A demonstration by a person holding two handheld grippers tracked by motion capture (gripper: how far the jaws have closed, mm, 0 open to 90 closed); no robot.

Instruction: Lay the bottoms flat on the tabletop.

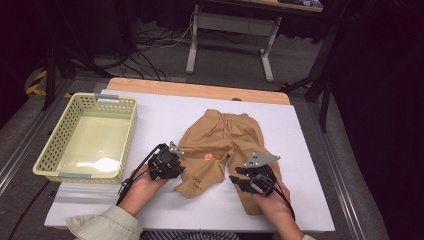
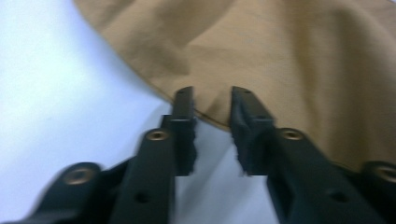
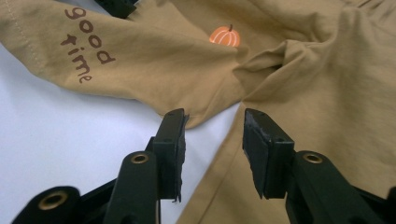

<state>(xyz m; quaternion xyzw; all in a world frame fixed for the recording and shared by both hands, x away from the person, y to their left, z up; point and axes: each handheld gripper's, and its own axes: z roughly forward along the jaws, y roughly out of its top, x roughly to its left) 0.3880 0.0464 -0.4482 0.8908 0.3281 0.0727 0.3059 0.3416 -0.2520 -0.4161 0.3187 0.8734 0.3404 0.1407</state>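
trousers [image 2: 289, 51] blurred — cut off at edges

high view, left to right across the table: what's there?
yellow basket → left gripper → tan trousers → right gripper

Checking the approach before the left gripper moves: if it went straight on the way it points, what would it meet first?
Most likely the hem edge of the tan trousers, lying just ahead between the left gripper's open jaws.
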